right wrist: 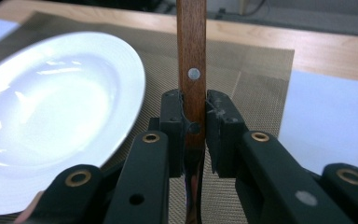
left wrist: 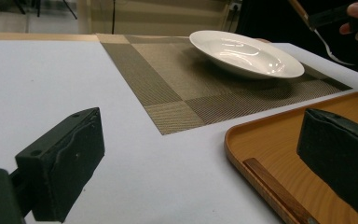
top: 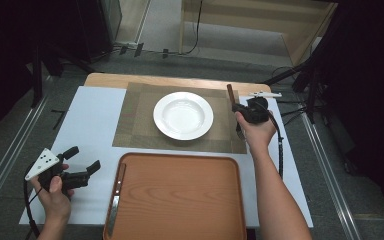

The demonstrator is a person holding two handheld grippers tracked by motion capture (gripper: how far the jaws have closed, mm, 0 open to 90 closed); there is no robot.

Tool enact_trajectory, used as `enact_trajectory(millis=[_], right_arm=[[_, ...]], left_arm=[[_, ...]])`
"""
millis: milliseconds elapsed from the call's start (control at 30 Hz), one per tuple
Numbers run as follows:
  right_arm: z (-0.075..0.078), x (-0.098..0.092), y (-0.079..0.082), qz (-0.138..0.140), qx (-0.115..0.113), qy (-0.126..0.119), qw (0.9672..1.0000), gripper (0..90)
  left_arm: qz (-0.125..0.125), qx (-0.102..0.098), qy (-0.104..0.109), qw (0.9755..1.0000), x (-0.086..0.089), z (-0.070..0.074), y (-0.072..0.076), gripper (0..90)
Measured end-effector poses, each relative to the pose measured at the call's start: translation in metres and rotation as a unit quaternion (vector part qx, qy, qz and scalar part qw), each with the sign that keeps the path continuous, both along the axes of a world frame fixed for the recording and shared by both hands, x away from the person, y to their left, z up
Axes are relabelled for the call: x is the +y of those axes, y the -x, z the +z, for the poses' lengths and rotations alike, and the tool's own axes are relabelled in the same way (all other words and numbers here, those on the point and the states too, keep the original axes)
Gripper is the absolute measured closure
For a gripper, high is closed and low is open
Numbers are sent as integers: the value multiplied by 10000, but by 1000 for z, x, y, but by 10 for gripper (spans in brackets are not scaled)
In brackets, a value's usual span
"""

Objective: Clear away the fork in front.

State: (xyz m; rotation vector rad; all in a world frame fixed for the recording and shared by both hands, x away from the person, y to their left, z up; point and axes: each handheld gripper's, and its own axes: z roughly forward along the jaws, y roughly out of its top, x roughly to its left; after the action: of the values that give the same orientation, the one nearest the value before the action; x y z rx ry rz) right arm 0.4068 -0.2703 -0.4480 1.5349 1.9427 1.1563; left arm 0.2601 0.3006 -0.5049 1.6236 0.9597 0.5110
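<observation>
Dim room, table lit from above — glare on the white plate [right wrist: 51, 116].

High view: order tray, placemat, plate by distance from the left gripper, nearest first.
From the left gripper:
1. Wooden tray, just to its right at the table's near edge.
2. Placemat, beyond the tray, mid-table.
3. White plate, on the placemat, farthest.

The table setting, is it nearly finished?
Partly. The white plate already sits on the placemat. The right tongs are shut on a wooden-handled fork, held up beside the plate. A knife still lies on the tray, and the left tongs wait open, probably for it.
</observation>
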Motion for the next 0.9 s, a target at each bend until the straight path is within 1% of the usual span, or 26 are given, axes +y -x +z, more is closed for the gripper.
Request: enact_trajectory(millis=[33,100,267,467,567,667,833,900], right_arm=[[1,0,3,-2,-50,13,10000,768],[2,-1,10,55,-189,-60,9998,768],[4,-2,27,138,-415,-185,9989,767],[2,-2,47,272,-607,-294,9974,767],[3,-2,59,344,-730,-311,9963,767],[5,-2,70,358,-857,-361,9950,767],[5,-1,86,431,-993,-426,9932,767],[4,0,94,448,-1038,-492,9924,767]], left_arm=[[-12,-4,-26,10000,-1,0,0,0],[-20,-10,-41,10000,-1,0,0,0],[-31,-6,-96,9999,-2,0,1,0],[-18,-33,-123,9999,-3,1,2,0],[-53,-47,-219,9997,-6,1,2,0],[-63,-57,-309,9995,-8,2,3,0],[-49,-63,-351,9994,-9,3,3,0],[-48,-75,-380,9992,-9,4,3,0]])
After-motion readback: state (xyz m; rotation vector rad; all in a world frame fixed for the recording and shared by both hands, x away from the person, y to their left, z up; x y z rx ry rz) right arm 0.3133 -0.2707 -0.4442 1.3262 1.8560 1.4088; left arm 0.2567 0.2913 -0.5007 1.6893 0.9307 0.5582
